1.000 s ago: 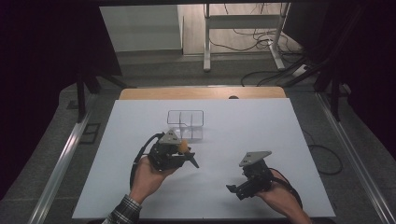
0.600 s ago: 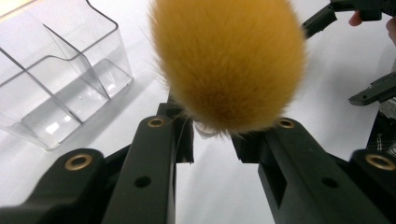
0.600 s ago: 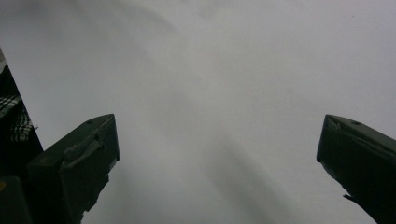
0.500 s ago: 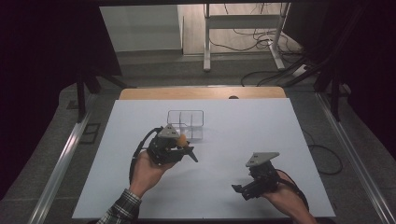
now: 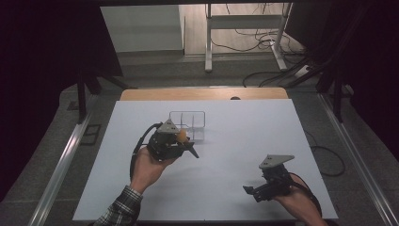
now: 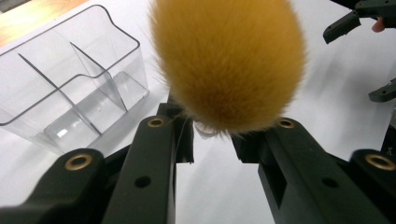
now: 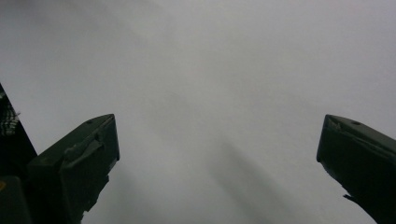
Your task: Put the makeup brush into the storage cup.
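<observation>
Left gripper (image 6: 212,140) clamping fluffy orange oval brush head (image 6: 229,60), beside clear ribbed organizer (image 6: 70,88)

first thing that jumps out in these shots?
The fluffy orange brush head, huge in the left gripper view, held between the jaws of the left gripper. Just beyond it on the white table stands a clear plastic organizer with dividers. The right gripper sits open near the table's front right, holding nothing.

A fixed camera looks forward and down on the white table (image 5: 226,188). The gripper-mounted cameras sit close above that same tabletop.
</observation>
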{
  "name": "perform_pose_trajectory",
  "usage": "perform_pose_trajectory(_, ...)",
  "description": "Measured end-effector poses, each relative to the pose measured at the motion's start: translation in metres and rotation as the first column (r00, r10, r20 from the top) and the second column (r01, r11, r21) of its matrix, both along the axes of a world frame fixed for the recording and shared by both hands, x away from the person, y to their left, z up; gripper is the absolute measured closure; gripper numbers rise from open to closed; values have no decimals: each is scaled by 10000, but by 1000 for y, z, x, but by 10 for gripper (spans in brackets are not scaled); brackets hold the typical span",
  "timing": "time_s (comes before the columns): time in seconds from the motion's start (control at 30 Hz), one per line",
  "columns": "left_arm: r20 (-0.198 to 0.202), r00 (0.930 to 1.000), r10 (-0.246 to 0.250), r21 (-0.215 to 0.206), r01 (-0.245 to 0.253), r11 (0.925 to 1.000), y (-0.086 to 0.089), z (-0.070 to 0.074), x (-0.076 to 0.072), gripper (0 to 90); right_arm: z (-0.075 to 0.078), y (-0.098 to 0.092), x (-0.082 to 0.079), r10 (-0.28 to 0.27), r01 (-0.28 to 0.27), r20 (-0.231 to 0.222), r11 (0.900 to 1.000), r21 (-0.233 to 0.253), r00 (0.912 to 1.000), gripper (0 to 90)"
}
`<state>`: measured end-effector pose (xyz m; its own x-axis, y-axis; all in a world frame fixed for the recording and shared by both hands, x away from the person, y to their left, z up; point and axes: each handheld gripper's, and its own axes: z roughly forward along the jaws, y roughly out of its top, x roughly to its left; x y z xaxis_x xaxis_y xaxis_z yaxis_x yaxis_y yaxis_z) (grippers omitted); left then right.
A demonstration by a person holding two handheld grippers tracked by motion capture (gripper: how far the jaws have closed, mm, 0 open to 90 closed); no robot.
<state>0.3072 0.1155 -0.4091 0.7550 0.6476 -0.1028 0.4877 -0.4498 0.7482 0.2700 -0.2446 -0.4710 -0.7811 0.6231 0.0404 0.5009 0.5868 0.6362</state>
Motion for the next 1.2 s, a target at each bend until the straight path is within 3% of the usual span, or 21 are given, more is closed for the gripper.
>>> perform_pose_trajectory(0.63,109,9998,135,-149,-134,9998,5,7,13,726,-2,-30,-5,-880,882,-116,9961,102,9960,0)
perform_pose_trajectory(1.2,291,9990,339,-267,-332,9991,10,18,25,726,-5,-47,-10,-1226,1220,-121,9917,-412,9924,0)
